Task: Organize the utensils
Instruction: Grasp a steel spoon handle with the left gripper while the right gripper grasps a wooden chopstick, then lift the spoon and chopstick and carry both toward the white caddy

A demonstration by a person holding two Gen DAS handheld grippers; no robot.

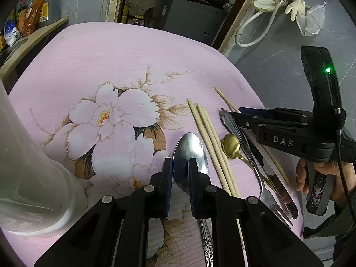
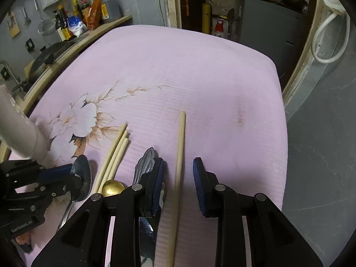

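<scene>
Your left gripper [image 1: 180, 166] pinched the silver spoon's [image 1: 189, 153] bowl just left of the three chopsticks [image 1: 213, 146], while your right gripper [image 2: 179, 173] stood open astride the single chopstick [image 2: 179, 155] to their right.

Lone chopstick [image 2: 179, 155] between apparently parted right gripper [image 2: 178, 182] fingers

Ribbed pink floral cloth [image 2: 200, 71] looks matt and soft. Pale wooden chopsticks [image 1: 213, 146] show a dull, bare finish. The big silver metal spoon [image 1: 189, 149] shines mirror-bright; the small gold spoon [image 1: 231, 144] gleams brushed. Black plastic gripper fingers [image 2: 201, 178] carry ridged blue pads.
</scene>
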